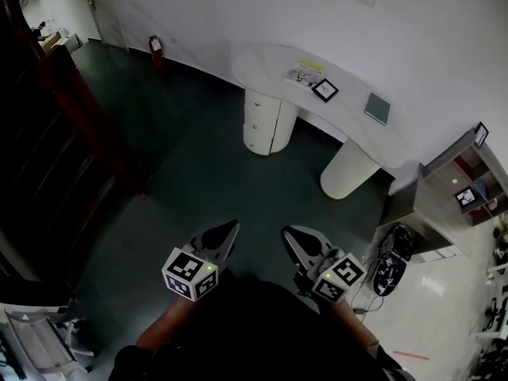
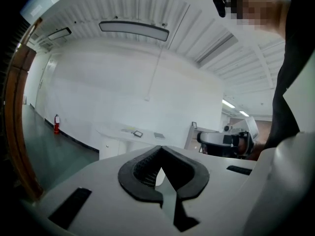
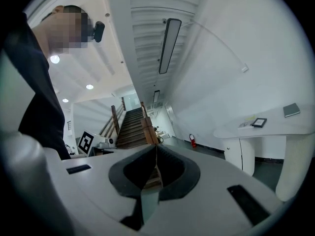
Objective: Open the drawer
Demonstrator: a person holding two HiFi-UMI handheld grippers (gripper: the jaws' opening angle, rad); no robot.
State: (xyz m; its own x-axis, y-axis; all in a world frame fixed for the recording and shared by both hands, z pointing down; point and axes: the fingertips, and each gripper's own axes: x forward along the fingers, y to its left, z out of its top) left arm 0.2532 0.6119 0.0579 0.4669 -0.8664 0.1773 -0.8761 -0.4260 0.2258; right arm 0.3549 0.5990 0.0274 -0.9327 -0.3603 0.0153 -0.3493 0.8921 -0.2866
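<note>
Dark green floor [image 1: 198, 173] spreads beneath a person who holds a gripper in each hand, close to the body. The left gripper [image 1: 228, 230] and the right gripper [image 1: 287, 233] each have their jaws pressed together at the tips, with nothing between them. Well ahead of both stands a curved white desk [image 1: 349, 129]. Its drawers [image 1: 258, 109] sit shut in the round pedestal under the desk's left end. A framed picture [image 1: 325, 90] lies near the middle of the desktop and a grey-green book [image 1: 378, 108] toward the right end. Farther off, a red fire extinguisher [image 1: 155, 49] stands against the white wall.
</note>
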